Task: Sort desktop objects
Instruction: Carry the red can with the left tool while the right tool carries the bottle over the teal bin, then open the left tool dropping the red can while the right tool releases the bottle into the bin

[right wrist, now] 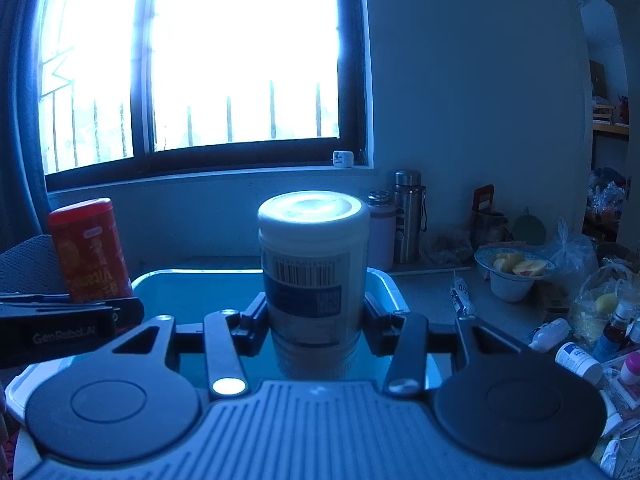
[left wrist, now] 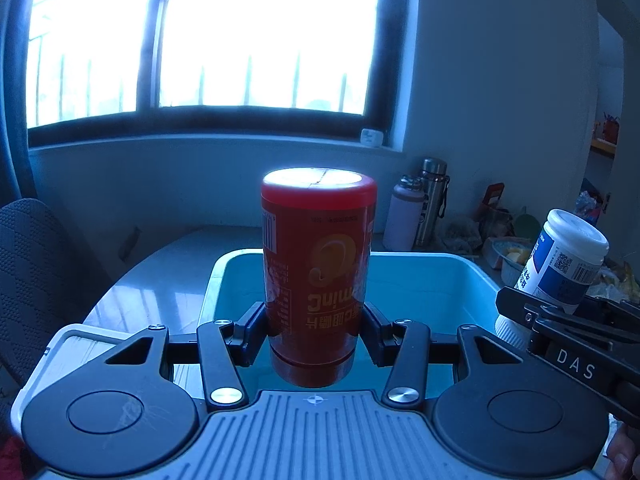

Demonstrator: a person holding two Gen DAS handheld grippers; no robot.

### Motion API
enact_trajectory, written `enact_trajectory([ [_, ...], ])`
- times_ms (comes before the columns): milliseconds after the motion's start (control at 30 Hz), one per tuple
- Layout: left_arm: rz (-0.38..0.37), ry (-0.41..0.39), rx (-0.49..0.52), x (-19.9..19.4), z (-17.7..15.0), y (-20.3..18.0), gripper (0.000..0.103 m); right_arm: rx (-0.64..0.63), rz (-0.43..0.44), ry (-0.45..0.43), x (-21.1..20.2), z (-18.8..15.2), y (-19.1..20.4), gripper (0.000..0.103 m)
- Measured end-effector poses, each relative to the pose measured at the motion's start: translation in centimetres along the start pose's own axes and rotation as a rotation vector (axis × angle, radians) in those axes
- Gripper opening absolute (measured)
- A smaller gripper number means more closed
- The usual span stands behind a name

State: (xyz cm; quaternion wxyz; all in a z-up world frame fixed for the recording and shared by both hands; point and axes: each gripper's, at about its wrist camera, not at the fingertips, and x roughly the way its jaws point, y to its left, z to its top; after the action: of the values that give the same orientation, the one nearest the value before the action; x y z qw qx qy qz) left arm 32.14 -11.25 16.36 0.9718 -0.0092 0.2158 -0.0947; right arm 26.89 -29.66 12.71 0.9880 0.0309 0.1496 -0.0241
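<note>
Holding two bottles above the blue bin [left wrist: 432,280], we judge the sorting to be in its carrying stage: neither bottle is released yet, and what we can see of the bin's inside looks bare. Our left tool [left wrist: 316,330] is clamped on the red bottle [left wrist: 318,264], held upside down, so its label reads inverted; we make out "minC", some Chinese characters and a barcode. Our right tool [right wrist: 314,322] is clamped on the white bottle [right wrist: 314,272], which carries a blue label with a barcode and a QR code; the text is too small to read. The right tool's side reads "DAS", the left's "GenRobot.AI". Much is left, we judge: small bottles [right wrist: 578,360] and packets lie scattered on the table [right wrist: 432,292] to the right, beside a fruit bowl [right wrist: 512,276] and two flasks [right wrist: 408,216].
</note>
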Motion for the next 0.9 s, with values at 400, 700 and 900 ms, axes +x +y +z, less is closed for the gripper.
enact_trajectory([
  [400,0.001,0.133,-0.003,6.5,-1.1,0.5,0.05,-0.053,-0.006,0.126,6.0,-1.6,0.9,0.047],
  [700,0.04,0.16,0.073,8.0,-1.6,0.1,0.059,-0.029,-0.009,0.217,7.7,-2.7,0.9,0.062],
  [900,0.076,0.138,0.027,7.6,-1.1,0.8,0.088,0.001,-0.044,0.177,6.6,-2.2,0.4,0.084],
])
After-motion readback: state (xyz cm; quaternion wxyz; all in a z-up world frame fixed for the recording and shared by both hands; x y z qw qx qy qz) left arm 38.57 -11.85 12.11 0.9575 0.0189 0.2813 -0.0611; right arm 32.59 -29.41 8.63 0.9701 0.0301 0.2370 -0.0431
